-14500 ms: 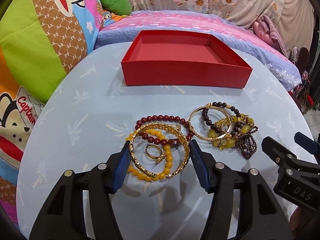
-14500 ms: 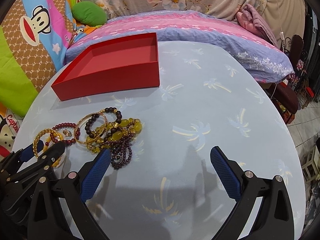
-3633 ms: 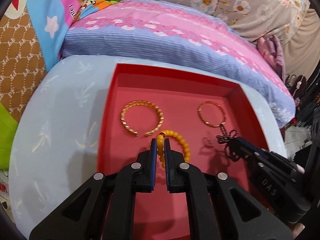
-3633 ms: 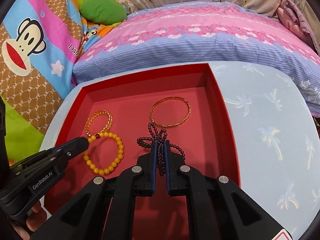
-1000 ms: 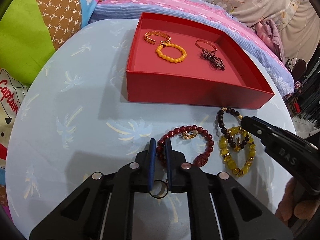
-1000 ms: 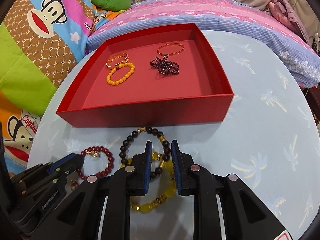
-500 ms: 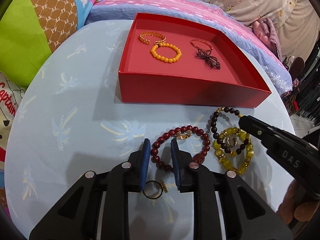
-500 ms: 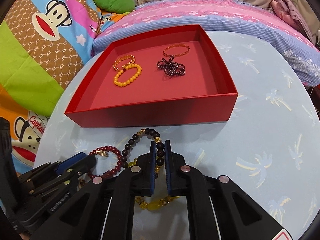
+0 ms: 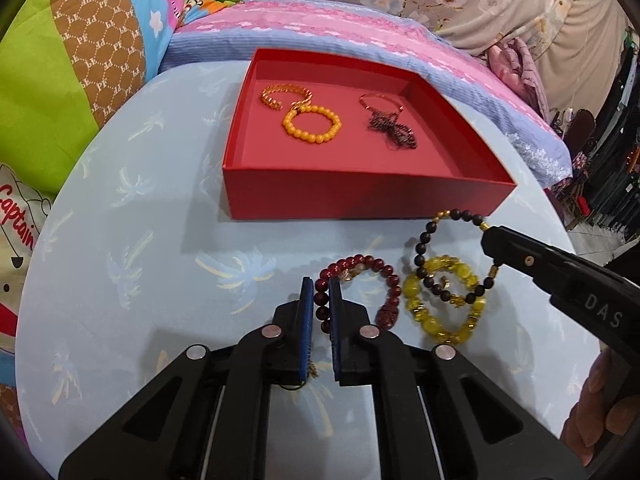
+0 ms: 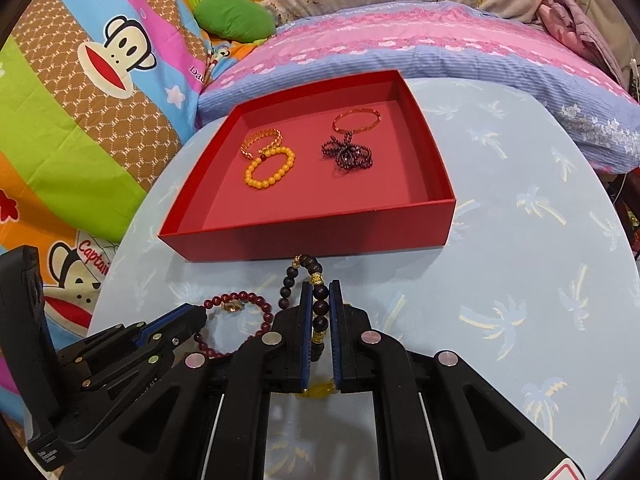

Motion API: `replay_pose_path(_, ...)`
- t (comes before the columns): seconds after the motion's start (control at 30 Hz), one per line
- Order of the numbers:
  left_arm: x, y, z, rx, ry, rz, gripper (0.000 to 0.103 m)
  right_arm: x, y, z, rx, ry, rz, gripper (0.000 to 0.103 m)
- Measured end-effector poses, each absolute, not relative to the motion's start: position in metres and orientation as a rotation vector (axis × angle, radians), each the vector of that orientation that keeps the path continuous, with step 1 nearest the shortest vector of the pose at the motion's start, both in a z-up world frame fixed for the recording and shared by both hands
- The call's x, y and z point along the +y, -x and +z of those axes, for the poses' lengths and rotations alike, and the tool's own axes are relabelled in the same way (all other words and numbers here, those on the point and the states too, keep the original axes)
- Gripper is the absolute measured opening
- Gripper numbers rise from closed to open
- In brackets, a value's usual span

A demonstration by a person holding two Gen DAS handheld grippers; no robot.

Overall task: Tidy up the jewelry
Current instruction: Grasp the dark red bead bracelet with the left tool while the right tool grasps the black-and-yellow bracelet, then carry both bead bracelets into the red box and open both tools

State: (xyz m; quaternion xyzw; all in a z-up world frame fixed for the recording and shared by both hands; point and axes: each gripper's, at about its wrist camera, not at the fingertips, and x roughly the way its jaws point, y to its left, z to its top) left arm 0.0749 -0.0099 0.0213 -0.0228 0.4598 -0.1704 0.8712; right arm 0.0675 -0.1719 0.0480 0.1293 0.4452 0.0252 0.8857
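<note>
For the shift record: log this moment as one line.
left gripper: shut on dark red bead bracelet | right gripper: shut on black bead bracelet | red box: four pieces inside

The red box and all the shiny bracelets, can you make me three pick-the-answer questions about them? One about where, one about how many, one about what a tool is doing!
1. Where is the yellow bead bracelet?
A. in the red box
B. on the table in front of the red box
C. on the pillow

2. How many pieces lie in the red box?
A. two
B. four
C. seven

3. What is the right tool doing?
A. pinching the black bead bracelet
B. standing wide open
C. holding a gold bangle

Answers: 1 B, it lies on the blue tablecloth near the box's front wall. 2 B, two gold bangles, an orange bead bracelet and a dark bead strand. 3 A, black beads sit between its closed pads.
</note>
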Motion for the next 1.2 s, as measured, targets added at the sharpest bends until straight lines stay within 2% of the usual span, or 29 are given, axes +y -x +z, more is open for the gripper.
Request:
replay_pose_path(0.47, -0.04, -0.062, 0.085, 0.877, 0.067, -0.495, 0.007, -0.18, -0.061, 0.085, 0.833, -0.285, 0.05, 0.008)
replay_pose_path(0.77, -0.053, -0.098, 0.123, 0.797, 0.112, -0.537, 0.007, -0.2, -0.09, 0.103, 0.781, -0.269, 0.006, 0.008)
replay_pose_path(1.0, -0.049, -0.146, 0.107, 0.831, 0.213, -0.538, 0.007, -0.2, -0.13, 0.089, 0.816, -0.293, 0.026, 0.008)
replay_pose_path(1.2, -0.046, -0.176, 0.07, 0.904, 0.21, -0.48, 0.007, -0.189, -0.159, 0.063, 0.875, -0.32, 0.051, 0.008)
